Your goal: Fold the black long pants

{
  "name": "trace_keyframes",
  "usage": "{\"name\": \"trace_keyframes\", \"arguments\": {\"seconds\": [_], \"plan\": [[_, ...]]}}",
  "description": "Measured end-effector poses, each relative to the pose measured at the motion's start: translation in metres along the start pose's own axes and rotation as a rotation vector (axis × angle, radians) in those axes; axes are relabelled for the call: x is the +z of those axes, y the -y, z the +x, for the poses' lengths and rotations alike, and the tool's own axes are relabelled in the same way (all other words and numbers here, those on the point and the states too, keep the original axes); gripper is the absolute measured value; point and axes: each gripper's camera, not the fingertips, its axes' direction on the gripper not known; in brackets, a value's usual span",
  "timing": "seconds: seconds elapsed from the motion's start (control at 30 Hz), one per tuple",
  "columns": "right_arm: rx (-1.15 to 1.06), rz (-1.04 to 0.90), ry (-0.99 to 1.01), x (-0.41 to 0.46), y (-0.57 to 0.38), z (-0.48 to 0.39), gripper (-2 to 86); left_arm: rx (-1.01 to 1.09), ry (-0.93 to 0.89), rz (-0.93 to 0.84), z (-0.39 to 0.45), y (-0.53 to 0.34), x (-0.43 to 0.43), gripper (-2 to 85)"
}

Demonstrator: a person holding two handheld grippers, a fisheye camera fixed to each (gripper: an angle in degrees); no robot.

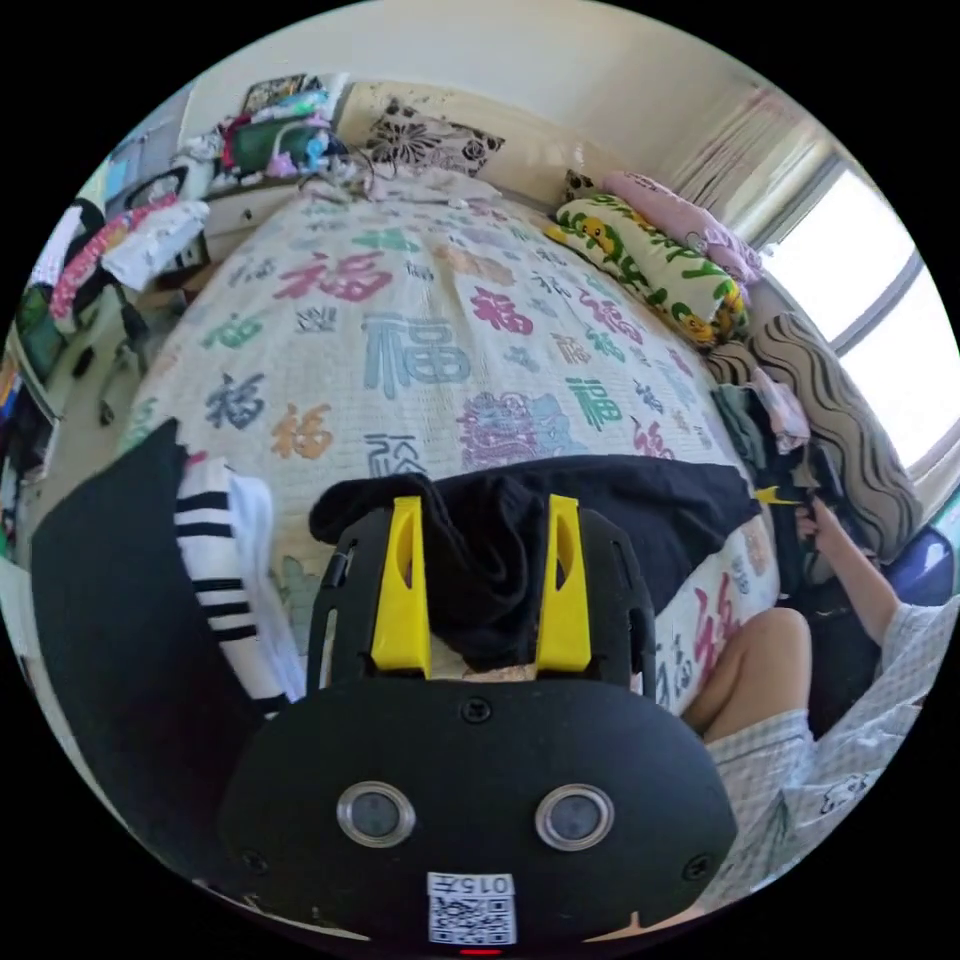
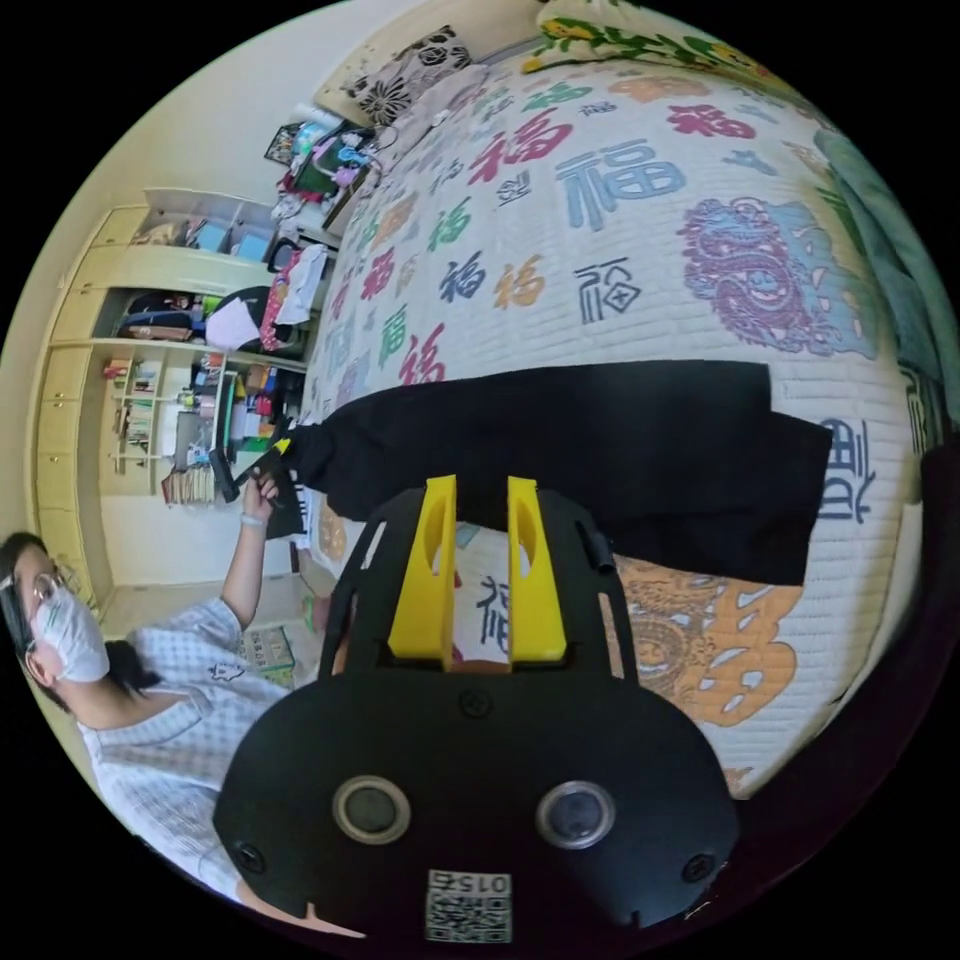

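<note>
Pinching black pants (image 1: 500, 560), left claw (image 1: 483, 585); right claw (image 2: 478, 575) parted, holding nothing.

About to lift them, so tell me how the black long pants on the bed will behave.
The black long pants likely go floppy: they bunch between the left tool jaws. Probably light, lying thin and flat on the patterned bedspread. The free end will likely droop.

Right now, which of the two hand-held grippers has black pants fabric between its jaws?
The left hand-held gripper: a bunched end of the black long pants sits between its yellow jaws. The right hand-held gripper has only patterned bedspread showing through its gap.
</note>
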Motion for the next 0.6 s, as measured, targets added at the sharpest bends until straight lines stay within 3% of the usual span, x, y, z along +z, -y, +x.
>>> {"name": "trace_keyframes", "arguments": {"seconds": [0.07, 0.17, 0.23, 0.27, 0.33, 0.4, 0.5, 0.6], "plan": [[-0.008, 0.016, 0.018, -0.011, -0.014, -0.015, 8.0, -0.032, 0.126, -0.003, 0.005, -0.004, -0.011, 16.3], [0.025, 0.044, 0.091, -0.025, -0.037, -0.029, 7.9, -0.064, 0.275, 0.150, 0.016, -0.016, -0.041, 13.8], [0.048, 0.044, 0.123, -0.028, -0.048, -0.034, 7.8, -0.007, 0.243, 0.292, 0.028, -0.023, -0.054, 12.9], [0.063, 0.038, 0.128, -0.028, -0.054, -0.037, 7.8, 0.052, 0.141, 0.336, 0.035, -0.023, -0.052, 13.4], [0.083, 0.031, 0.135, -0.027, -0.060, -0.044, 7.8, 0.124, 0.027, 0.195, 0.046, -0.010, -0.028, 15.4], [0.086, 0.025, 0.171, -0.026, -0.067, -0.060, 7.8, 0.173, 0.009, -0.058, 0.059, 0.007, 0.023, 16.7], [0.048, -0.016, 0.163, -0.030, -0.077, -0.090, 7.9, 0.165, 0.021, -0.298, 0.063, 0.013, 0.073, 12.3], [0.016, -0.056, 0.118, -0.044, -0.096, -0.115, 7.8, 0.245, -0.013, -0.244, 0.072, 0.001, 0.057, 7.1]]}}
